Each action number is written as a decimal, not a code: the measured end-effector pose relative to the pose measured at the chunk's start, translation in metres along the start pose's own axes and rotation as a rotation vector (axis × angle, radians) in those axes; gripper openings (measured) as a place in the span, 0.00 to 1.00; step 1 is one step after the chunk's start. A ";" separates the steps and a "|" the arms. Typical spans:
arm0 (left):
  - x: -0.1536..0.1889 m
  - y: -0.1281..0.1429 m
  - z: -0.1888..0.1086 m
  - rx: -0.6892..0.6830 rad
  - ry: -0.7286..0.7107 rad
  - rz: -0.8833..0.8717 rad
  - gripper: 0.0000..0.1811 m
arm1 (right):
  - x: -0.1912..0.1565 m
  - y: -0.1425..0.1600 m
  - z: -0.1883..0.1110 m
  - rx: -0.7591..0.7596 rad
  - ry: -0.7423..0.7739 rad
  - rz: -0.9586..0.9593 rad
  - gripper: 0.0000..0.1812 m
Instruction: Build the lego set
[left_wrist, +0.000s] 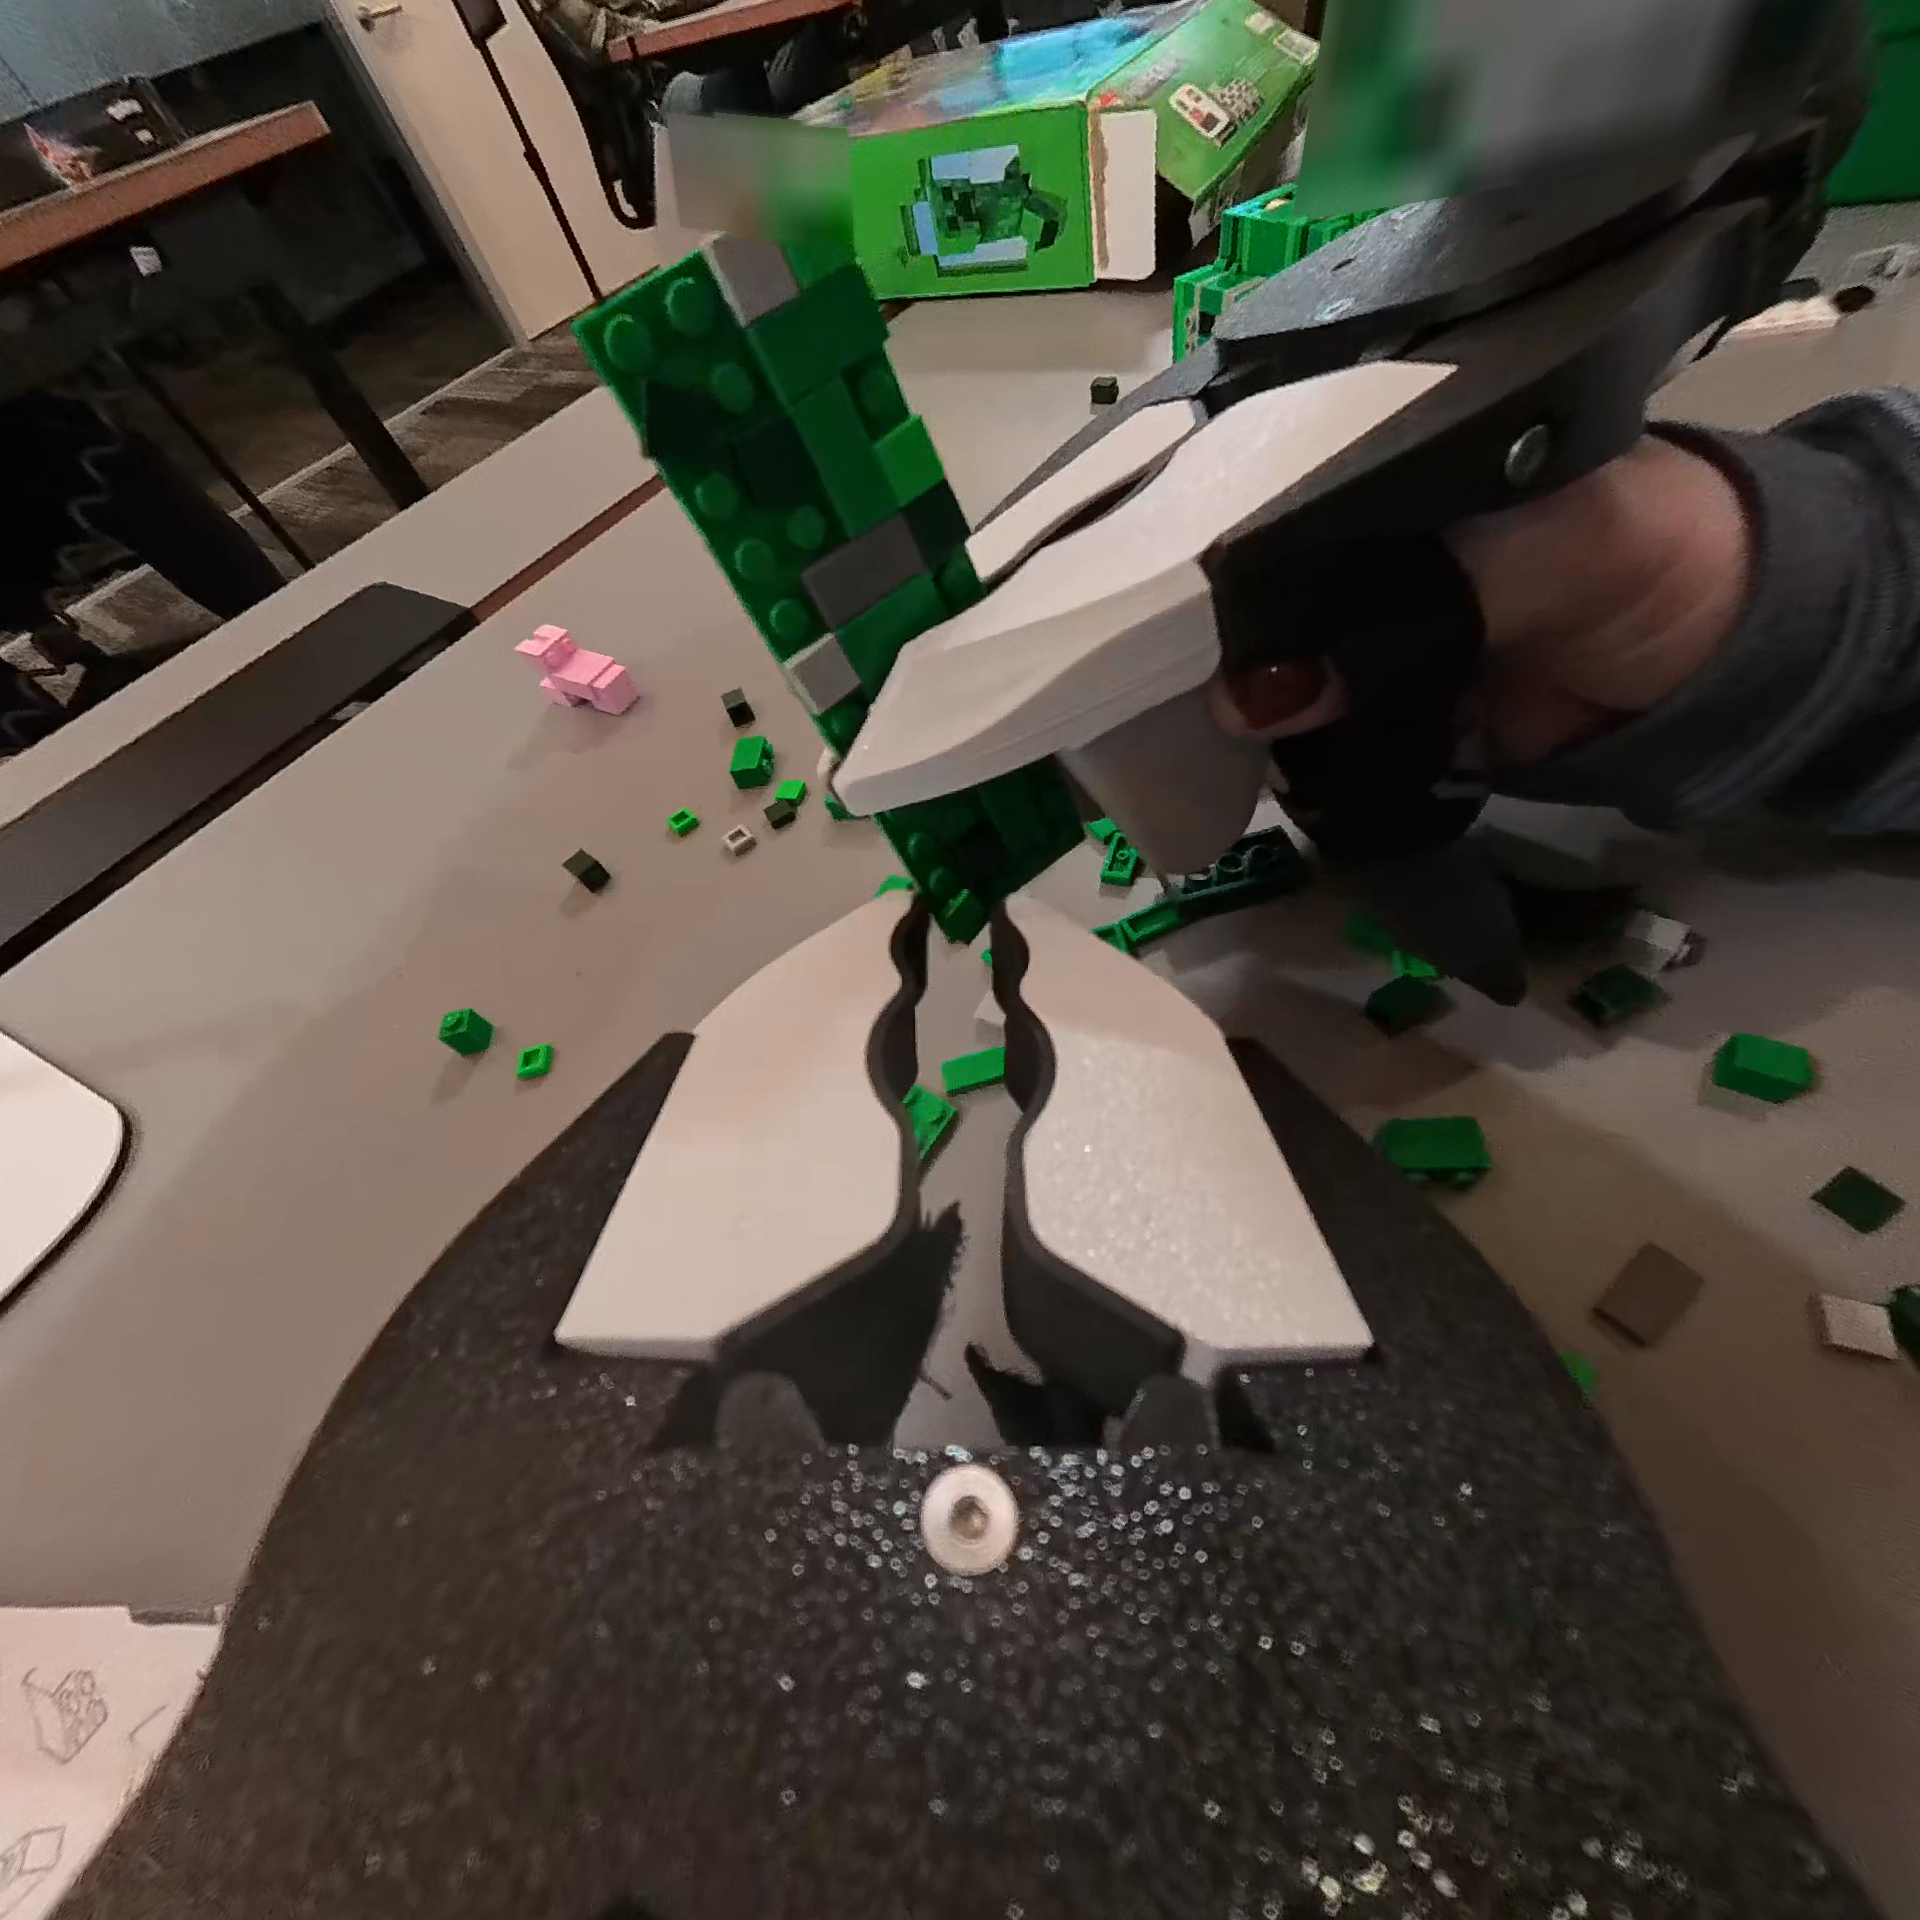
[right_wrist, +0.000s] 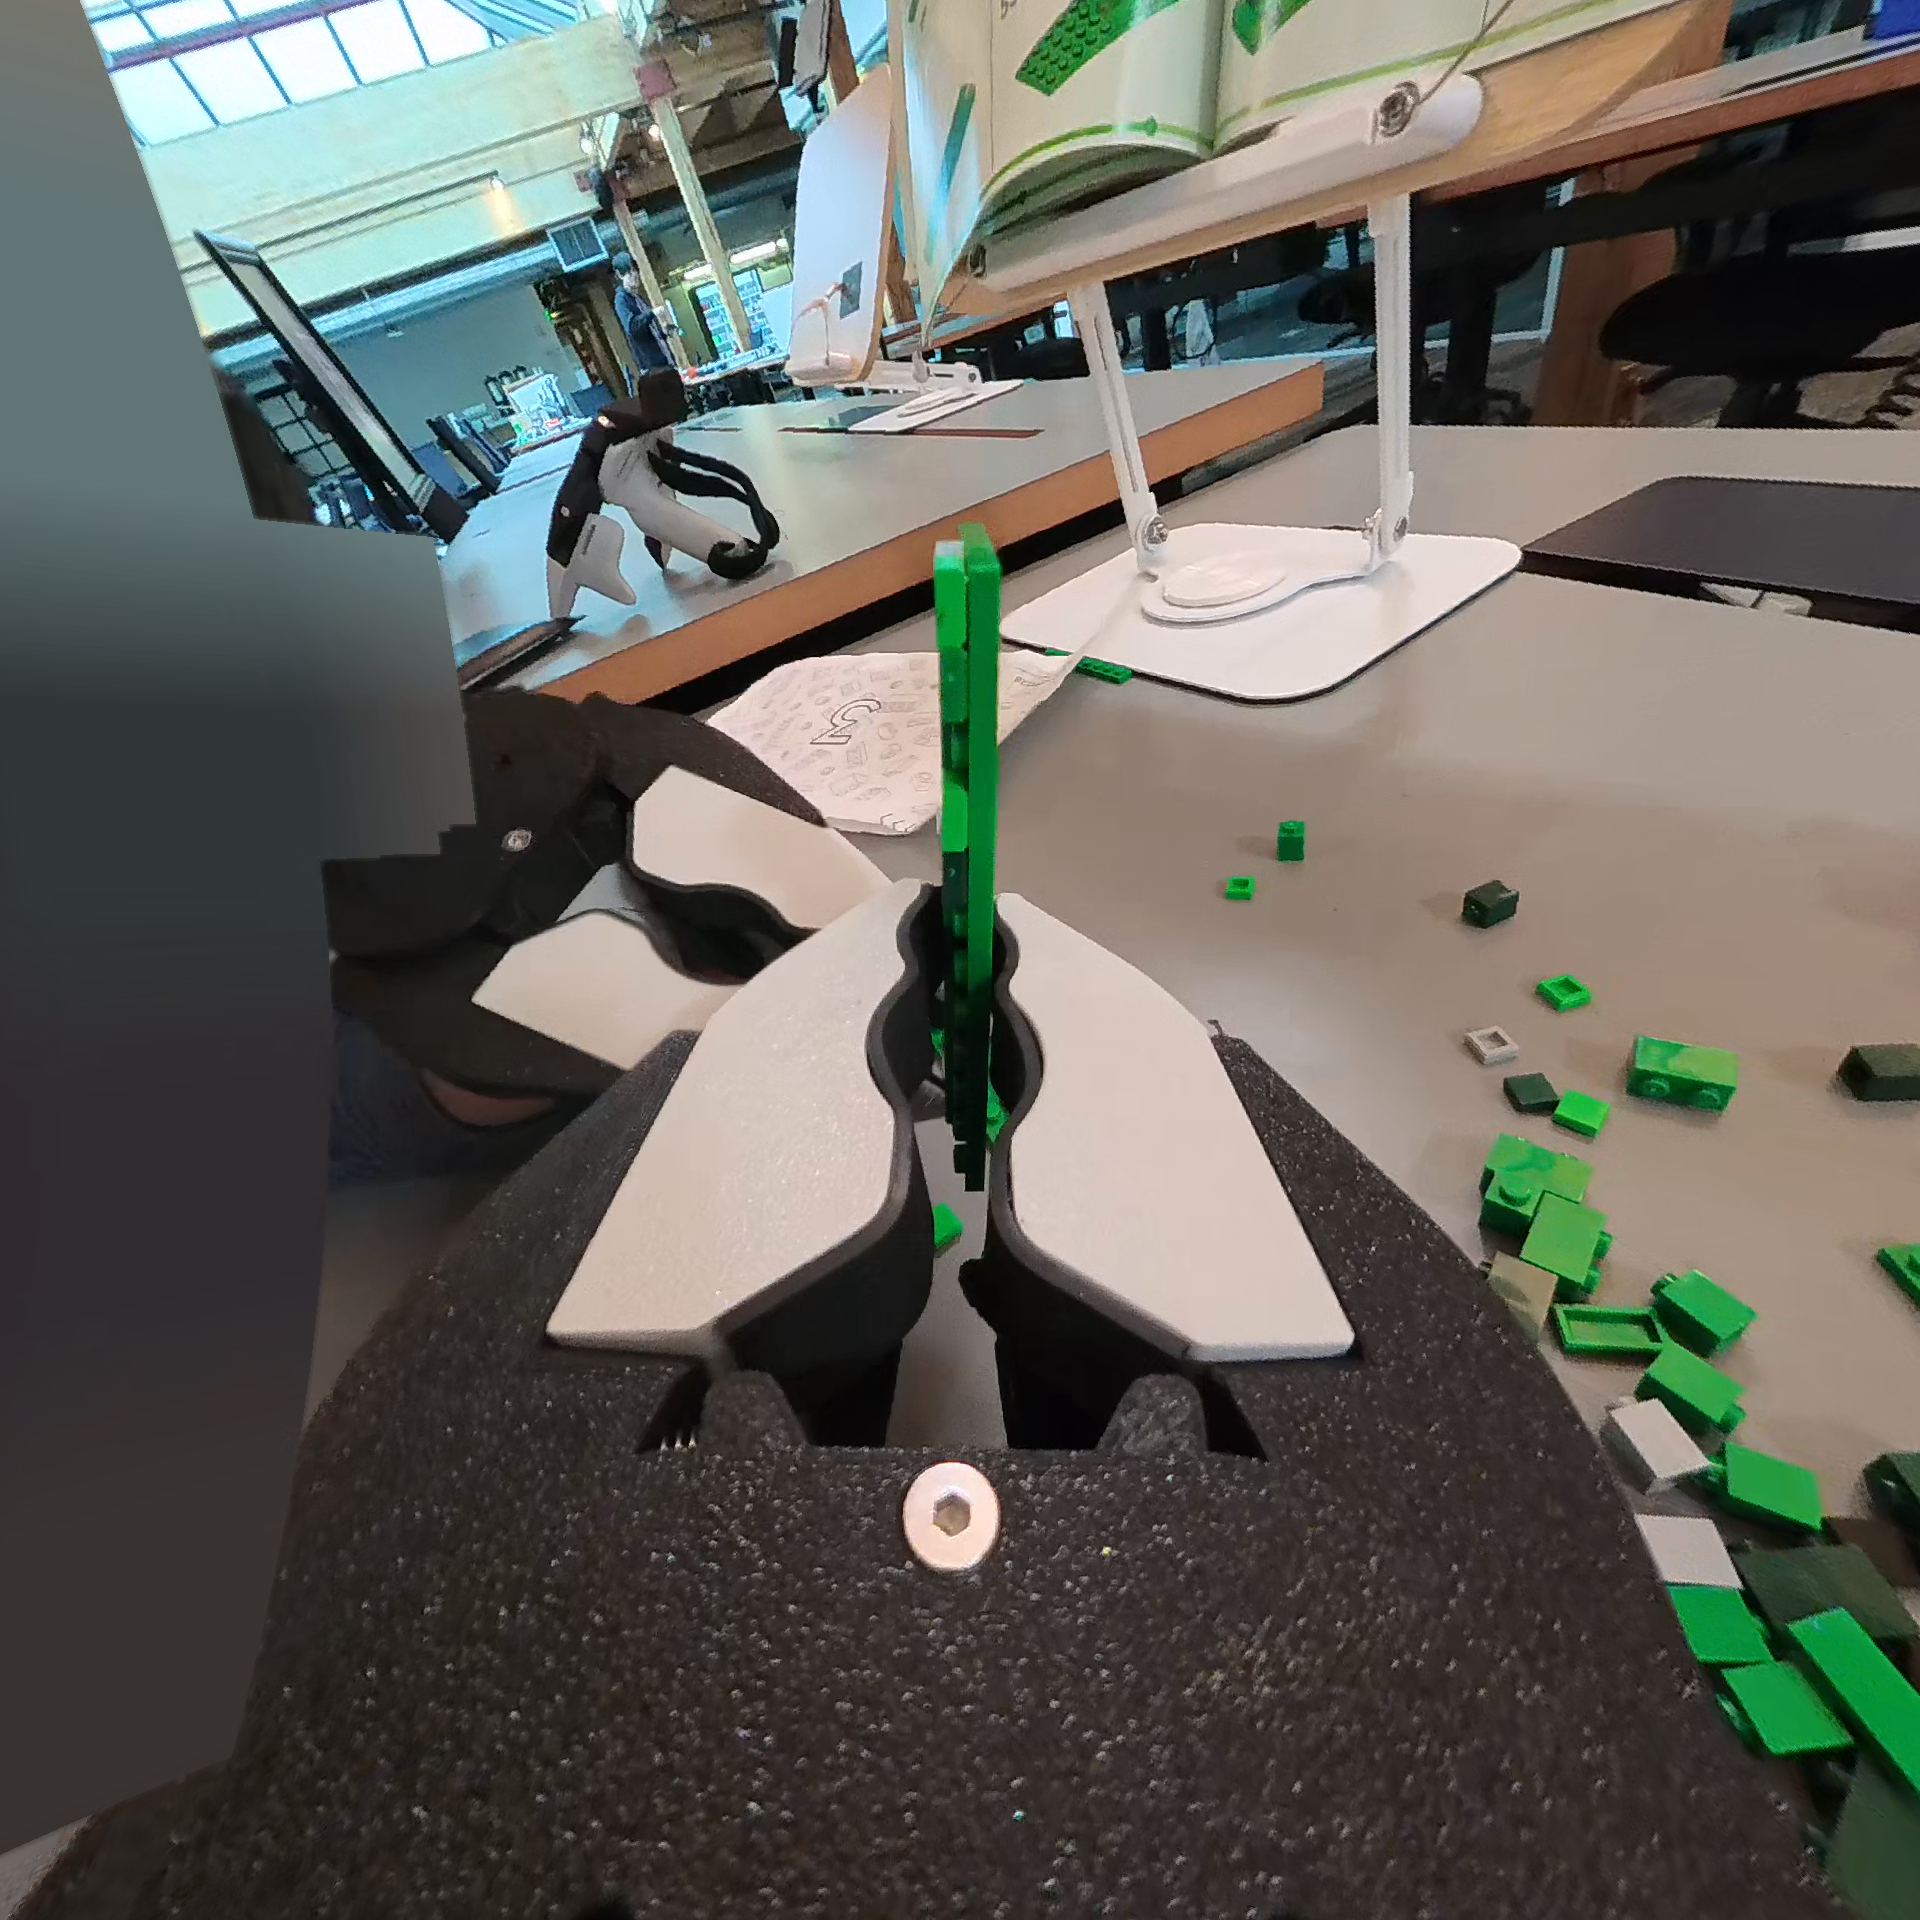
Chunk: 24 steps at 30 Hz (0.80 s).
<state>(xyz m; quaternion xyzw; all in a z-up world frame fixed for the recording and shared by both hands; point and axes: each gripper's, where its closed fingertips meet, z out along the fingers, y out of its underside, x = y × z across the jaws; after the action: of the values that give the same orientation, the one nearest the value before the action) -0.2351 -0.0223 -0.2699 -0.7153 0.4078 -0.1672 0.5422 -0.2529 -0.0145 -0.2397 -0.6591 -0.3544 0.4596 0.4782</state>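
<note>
A tall green lego panel (left_wrist: 790, 468) with dark green and grey tiles stands tilted above the grey table (left_wrist: 312, 935). My right gripper (left_wrist: 909, 675) comes in from the right and is shut on its lower half. In the right wrist view the panel (right_wrist: 966, 727) is edge-on, clamped between my right gripper's (right_wrist: 961, 904) fingers. My left gripper (left_wrist: 954, 920) has its tips closed on the panel's bottom corner. The left gripper also shows in the right wrist view (right_wrist: 821, 914), just left of the panel.
Loose green, dark and grey pieces (left_wrist: 1434, 1143) lie scattered on the right (right_wrist: 1714, 1558). A pink pig figure (left_wrist: 577, 675), a green box (left_wrist: 977, 208) and a partly built green model (left_wrist: 1247, 260) stand farther back. A white booklet stand (right_wrist: 1247, 613) and a paper bag (right_wrist: 862, 738) lie behind the panel. Less than 4 cm separates the two grippers' tips. It is some 20 cm from my right tips to the pink pig figure (left_wrist: 577, 675).
</note>
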 end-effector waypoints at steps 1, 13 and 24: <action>0.000 0.001 0.000 -0.010 0.016 -0.022 0.06 | -0.001 0.000 0.000 -0.008 -0.004 -0.020 0.03; 0.019 0.001 -0.009 0.013 0.338 -0.263 0.03 | -0.019 0.008 -0.010 -0.082 -0.217 -0.109 0.03; 0.003 -0.004 -0.006 0.061 0.175 -0.240 0.04 | -0.004 -0.004 -0.003 0.028 -0.039 -0.080 0.03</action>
<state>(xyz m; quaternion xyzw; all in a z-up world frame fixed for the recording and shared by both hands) -0.2353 -0.0279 -0.2649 -0.7247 0.3599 -0.3047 0.5024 -0.2519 -0.0180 -0.2343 -0.6287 -0.3833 0.4580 0.4981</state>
